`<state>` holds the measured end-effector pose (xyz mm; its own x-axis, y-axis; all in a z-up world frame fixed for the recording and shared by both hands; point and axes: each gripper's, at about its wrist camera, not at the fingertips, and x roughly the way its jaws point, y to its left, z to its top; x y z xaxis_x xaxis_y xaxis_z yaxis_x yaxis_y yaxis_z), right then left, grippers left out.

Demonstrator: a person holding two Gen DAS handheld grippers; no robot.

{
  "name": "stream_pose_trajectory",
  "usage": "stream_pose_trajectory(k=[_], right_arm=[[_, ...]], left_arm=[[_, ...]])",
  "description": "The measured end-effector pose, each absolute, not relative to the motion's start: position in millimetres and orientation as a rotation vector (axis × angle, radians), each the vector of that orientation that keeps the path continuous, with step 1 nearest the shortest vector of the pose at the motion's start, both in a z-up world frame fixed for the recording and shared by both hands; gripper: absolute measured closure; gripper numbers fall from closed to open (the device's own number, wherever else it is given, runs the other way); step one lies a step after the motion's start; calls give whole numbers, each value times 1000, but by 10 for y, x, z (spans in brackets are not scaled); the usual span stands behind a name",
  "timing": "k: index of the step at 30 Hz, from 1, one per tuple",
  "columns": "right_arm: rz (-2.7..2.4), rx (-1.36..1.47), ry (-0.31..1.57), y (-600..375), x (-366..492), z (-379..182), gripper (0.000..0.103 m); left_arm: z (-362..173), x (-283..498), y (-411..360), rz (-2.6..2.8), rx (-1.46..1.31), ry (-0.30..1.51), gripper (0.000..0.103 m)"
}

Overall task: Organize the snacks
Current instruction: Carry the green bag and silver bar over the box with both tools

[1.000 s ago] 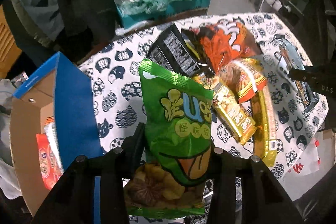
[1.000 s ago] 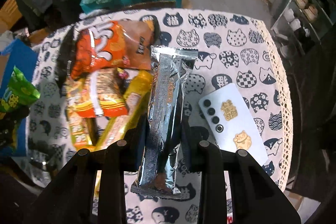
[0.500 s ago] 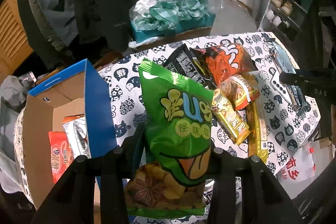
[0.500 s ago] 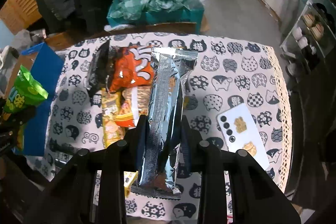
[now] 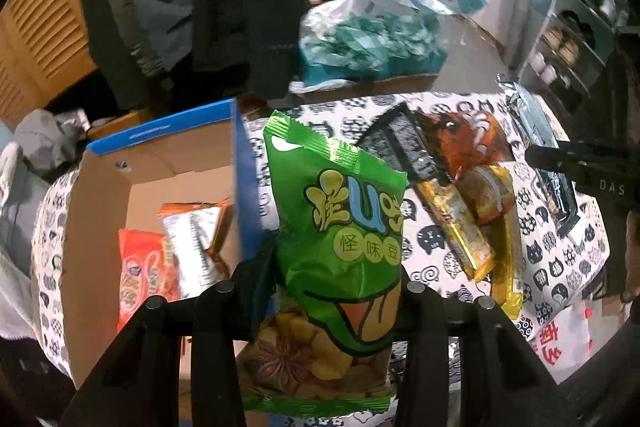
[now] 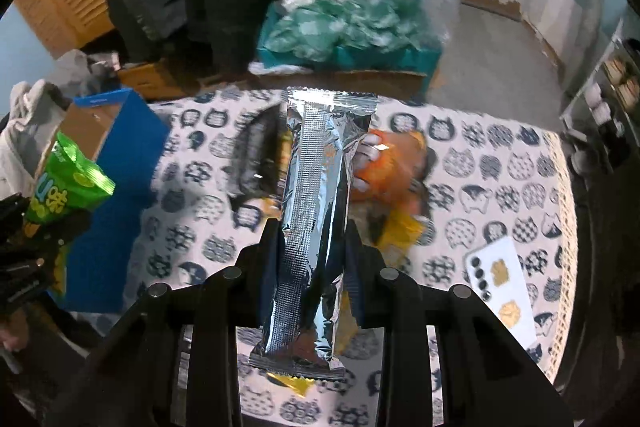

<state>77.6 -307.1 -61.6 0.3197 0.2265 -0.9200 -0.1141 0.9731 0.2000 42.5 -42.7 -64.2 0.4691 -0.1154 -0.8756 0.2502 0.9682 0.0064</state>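
My left gripper [image 5: 336, 287] is shut on a green bean snack bag [image 5: 340, 227] and holds it upright above the table, just right of the blue cardboard box [image 5: 160, 135]. The box holds a red packet [image 5: 140, 267] and a white-and-orange packet [image 5: 192, 227]. My right gripper [image 6: 312, 259] is shut on a long silver foil packet [image 6: 316, 211], lifted above the snack pile. The green bag [image 6: 68, 179] and the box [image 6: 116, 155] also show at the left of the right wrist view.
On the cat-print tablecloth [image 5: 560, 259] lie a black packet [image 5: 400, 139], an orange bag [image 5: 468, 139] and yellow packets [image 5: 460, 227]. A white phone [image 6: 504, 279] lies at the right. A teal bag pile [image 6: 352, 27] sits beyond the table.
Both grippers have risen and drawn back from the table with their packets. The left has swung toward the box, whose inside shows more.
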Motion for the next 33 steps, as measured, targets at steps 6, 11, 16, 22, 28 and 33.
stream_pose_trajectory(k=[6,11,16,22,28,33], right_arm=[[300,94,1222,-2676,900,-552,74],[355,83,1223,-2354,985,-508,74],[411,64,1226,-1998,1059,-469,74],[476,38,1232,-1574,1154,-452,74],[524,24,1244,-1234,1213,-465,74],[557,11,1248,-993,1237,-463,74]], left_arm=[[-612,432,-119,-173,100,1047,60],[-669,441,198,-129,42,1066,60],[-735,427,520,-72,1,1071,60],[-876,480,919,17,-40,1094,60],[-1083,551,1255,89,-70,1136,60],[-1286,611,1434,128,-84,1179,60]])
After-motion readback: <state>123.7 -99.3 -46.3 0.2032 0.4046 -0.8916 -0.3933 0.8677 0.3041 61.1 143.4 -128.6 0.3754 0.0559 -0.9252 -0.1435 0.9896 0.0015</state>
